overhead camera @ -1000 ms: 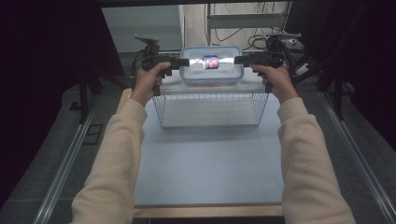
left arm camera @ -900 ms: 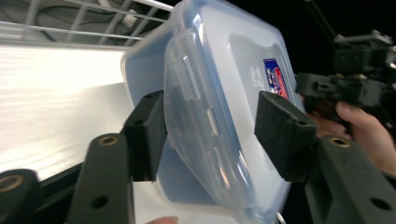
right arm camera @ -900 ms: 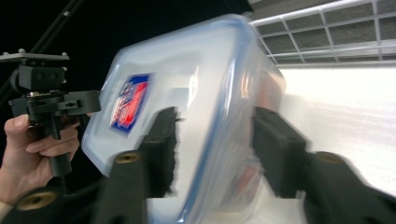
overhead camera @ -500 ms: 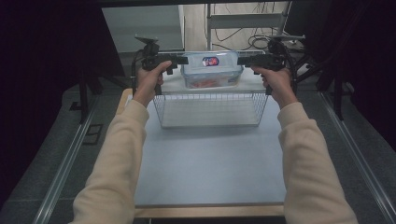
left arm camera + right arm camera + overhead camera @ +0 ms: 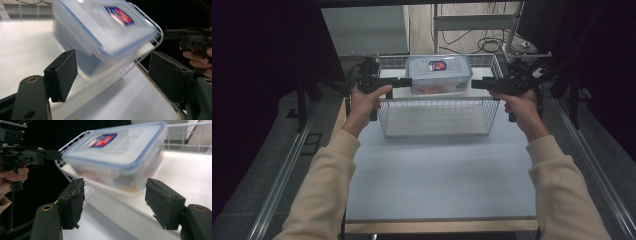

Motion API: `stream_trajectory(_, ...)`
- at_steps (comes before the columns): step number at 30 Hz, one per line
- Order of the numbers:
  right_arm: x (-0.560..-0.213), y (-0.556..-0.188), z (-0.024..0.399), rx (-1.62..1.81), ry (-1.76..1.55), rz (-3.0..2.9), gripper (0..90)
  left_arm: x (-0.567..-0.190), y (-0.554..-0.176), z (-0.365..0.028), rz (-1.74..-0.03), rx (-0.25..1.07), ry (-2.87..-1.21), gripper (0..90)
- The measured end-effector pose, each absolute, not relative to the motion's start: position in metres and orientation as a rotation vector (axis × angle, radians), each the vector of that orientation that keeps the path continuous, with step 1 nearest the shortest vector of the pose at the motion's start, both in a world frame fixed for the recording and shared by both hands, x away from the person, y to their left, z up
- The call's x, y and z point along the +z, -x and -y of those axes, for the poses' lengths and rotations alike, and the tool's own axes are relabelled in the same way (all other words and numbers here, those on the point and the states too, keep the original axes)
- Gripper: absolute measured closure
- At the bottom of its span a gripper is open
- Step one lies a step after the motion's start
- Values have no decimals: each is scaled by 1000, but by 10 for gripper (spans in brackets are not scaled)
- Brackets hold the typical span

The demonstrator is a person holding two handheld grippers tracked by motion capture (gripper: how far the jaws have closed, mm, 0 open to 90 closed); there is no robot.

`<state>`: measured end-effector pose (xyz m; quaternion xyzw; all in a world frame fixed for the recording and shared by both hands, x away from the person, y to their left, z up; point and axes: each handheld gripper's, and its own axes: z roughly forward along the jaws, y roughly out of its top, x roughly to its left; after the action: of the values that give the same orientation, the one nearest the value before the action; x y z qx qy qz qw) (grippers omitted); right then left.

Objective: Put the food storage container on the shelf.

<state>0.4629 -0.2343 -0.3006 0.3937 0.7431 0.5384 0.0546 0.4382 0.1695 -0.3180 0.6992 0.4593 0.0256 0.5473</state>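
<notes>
Behind right tongs (image 5: 115,202), food under lid (image 5: 117,142)

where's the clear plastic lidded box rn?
High view: the clear plastic lidded box sits in the white wire basket, at its far end, between both open grippers.

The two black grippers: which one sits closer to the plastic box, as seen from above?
The left gripper: its tips nearly meet the box in the wire basket. The right gripper shows a small gap. Both have just been opening, nothing between their jaws.
</notes>
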Motion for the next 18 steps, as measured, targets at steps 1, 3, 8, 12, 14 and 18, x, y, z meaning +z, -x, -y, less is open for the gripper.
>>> stream_trajectory(1,-303,-457,237,1640,-1178,-2261,304,-321,-432,-169,-1085,52,-1654,231)
stream_trajectory(3,-305,-450,239,1642,-1161,-2267,301,-324,-425,-169,-1073,57,-1669,231)
stream_trajectory(8,-326,-416,251,1618,-1085,-2297,280,-345,-389,-171,-1023,77,-1678,236)
stream_trajectory(12,-358,-383,263,1607,-1053,-2327,261,-375,-352,-168,-978,105,-1712,241)
stream_trajectory(14,-372,-372,267,1618,-1048,-2339,257,-389,-340,-167,-967,119,-1731,242)
stream_trajectory(18,-399,-350,273,1594,-1029,-2365,246,-414,-318,-168,-962,130,-1754,251)
